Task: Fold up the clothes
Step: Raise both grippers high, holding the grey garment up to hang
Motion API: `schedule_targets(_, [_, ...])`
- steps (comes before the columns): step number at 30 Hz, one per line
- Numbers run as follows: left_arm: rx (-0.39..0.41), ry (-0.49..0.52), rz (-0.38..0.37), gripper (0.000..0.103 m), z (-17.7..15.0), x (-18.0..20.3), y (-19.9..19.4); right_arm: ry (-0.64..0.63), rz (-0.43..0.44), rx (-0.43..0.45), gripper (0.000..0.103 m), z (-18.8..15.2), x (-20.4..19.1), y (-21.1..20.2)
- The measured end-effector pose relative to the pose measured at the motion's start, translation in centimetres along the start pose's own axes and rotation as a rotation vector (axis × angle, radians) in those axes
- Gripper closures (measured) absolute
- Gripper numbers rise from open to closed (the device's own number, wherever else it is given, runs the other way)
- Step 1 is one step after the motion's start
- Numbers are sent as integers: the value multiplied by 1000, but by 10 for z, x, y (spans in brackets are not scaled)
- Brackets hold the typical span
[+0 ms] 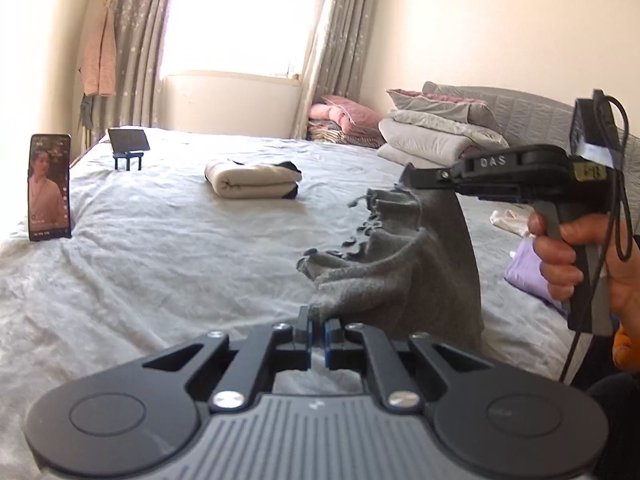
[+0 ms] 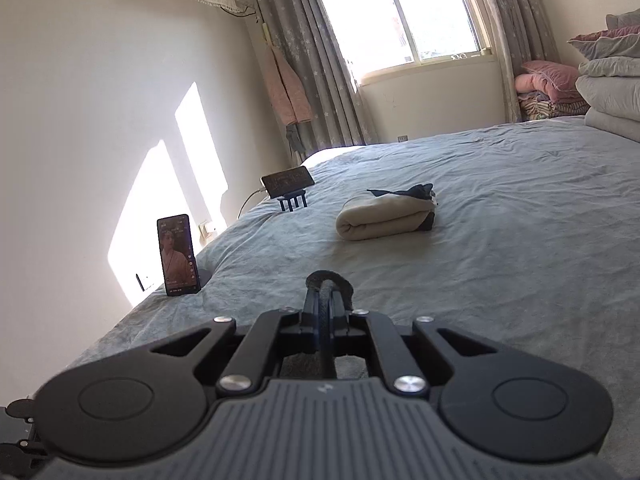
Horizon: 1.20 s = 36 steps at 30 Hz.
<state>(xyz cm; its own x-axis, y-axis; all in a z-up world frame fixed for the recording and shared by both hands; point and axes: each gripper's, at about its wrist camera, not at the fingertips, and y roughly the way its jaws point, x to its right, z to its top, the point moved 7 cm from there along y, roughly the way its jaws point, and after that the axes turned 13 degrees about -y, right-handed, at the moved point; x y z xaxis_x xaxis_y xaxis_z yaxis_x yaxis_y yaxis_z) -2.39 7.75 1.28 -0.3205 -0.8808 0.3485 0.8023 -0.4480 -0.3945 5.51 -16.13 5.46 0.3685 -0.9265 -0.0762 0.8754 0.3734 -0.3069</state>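
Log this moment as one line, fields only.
stage: lifting | left gripper: shut on grey garment | right gripper: shut on grey garment | folded cream garment: on bed

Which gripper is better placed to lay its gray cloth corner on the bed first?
Probably the left gripper: it holds the gray cloth lower, nearer the bed; the right gripper holds its end higher.

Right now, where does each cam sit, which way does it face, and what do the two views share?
Left wrist: on the left claw, facing across the bed to the window; shows its own claw shut on the grey garment, plus the right claw and hand.
Right wrist: on the right claw, facing window and left wall; shows only its own claw shut on the garment.
Shared: folded cream garment, upright phone, bed.
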Motion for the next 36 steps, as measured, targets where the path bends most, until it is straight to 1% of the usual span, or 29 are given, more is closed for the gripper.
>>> schedule_targets(3, [91, 60, 61, 98, 36, 23, -17, -21, -40, 84, 98, 28, 4, -30])
schedule_targets(7, [198, 93, 121, 98, 88, 53, -39, -61, -96, 179, 98, 72, 6, -65])
schedule_targets(12, [323, 114, 160, 98, 148, 89, -69, -115, -163, 277, 98, 117, 8, -103])
schedule_targets(15, [382, 142, 178, 98, 174, 111, -84, -133, -197, 320, 98, 141, 10, -123])
schedule_targets(20, [492, 219, 216, 98, 212, 149, -112, -173, -251, 389, 98, 175, 12, -153])
schedule_targets(23, [556, 255, 229, 98, 232, 170, -131, -208, -285, 432, 98, 191, 9, -169])
schedule_targets(26, [607, 289, 246, 98, 249, 187, -141, -234, -311, 467, 98, 202, 6, -181])
schedule_targets(29, [628, 305, 261, 98, 254, 195, -143, -254, -328, 485, 98, 207, 6, -189])
schedule_targets(32, [607, 296, 266, 98, 249, 190, -130, -261, -343, 471, 98, 202, 9, -184])
schedule_targets(36, [545, 289, 290, 98, 229, 176, -96, -264, -361, 427, 98, 183, 19, -162])
